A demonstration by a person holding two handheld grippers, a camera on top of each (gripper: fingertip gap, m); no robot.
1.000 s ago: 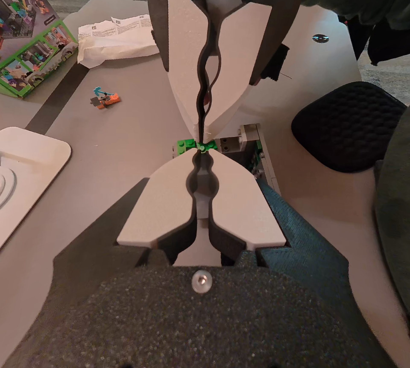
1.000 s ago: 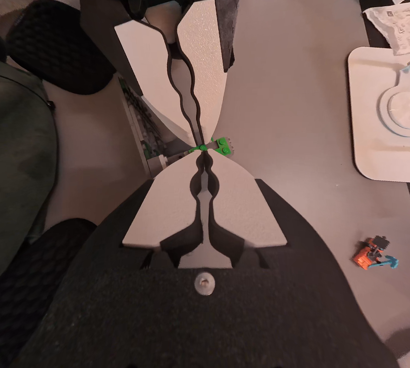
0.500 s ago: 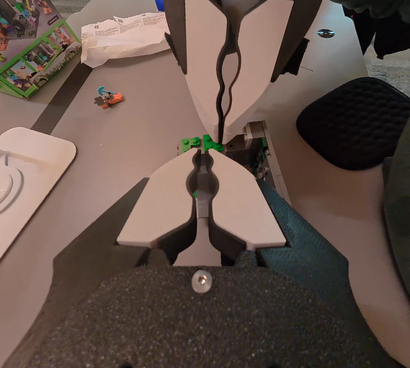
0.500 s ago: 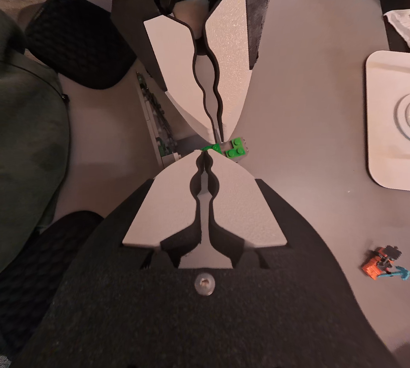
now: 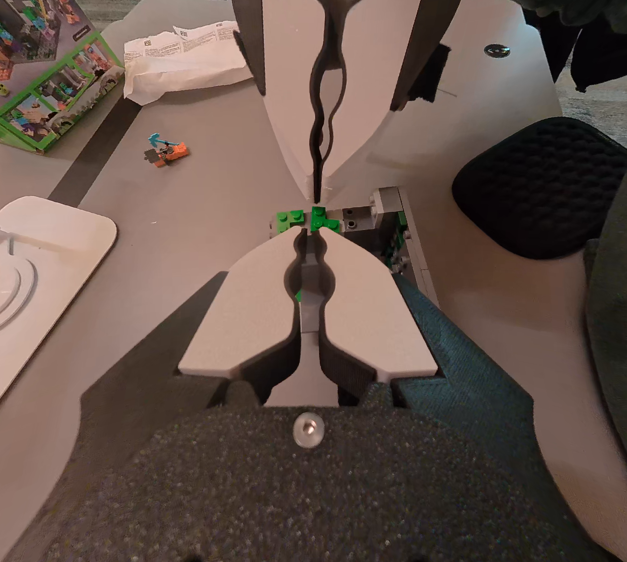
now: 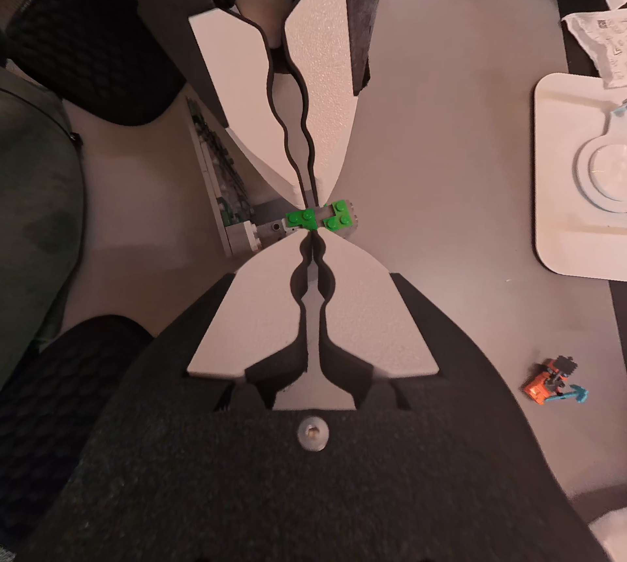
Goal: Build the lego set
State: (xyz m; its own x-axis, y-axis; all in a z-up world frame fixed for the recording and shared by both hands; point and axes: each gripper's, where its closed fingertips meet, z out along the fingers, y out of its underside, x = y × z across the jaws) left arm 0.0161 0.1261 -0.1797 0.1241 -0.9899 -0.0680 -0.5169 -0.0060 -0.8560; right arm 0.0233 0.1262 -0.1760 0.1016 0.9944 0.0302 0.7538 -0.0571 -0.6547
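Grey lego build [image 5: 380, 227] on the grey surface [image 5: 210, 206], two green plates [image 5: 320, 222] on its end; left hand-held gripper [image 5: 314, 233] and right hand-held gripper [image 6: 312, 233] meet tip to tip over them, both with fingers pressed together, neither visibly clamping any piece.

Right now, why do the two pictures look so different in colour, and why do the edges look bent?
Left wrist view: cooler, brighter light on the table; the green bricks look sharp. Right wrist view: dimmer and warmer, with the green bricks still crisp. Both views: a wide-angle lens curves the edges, so the chair armrest bulges.
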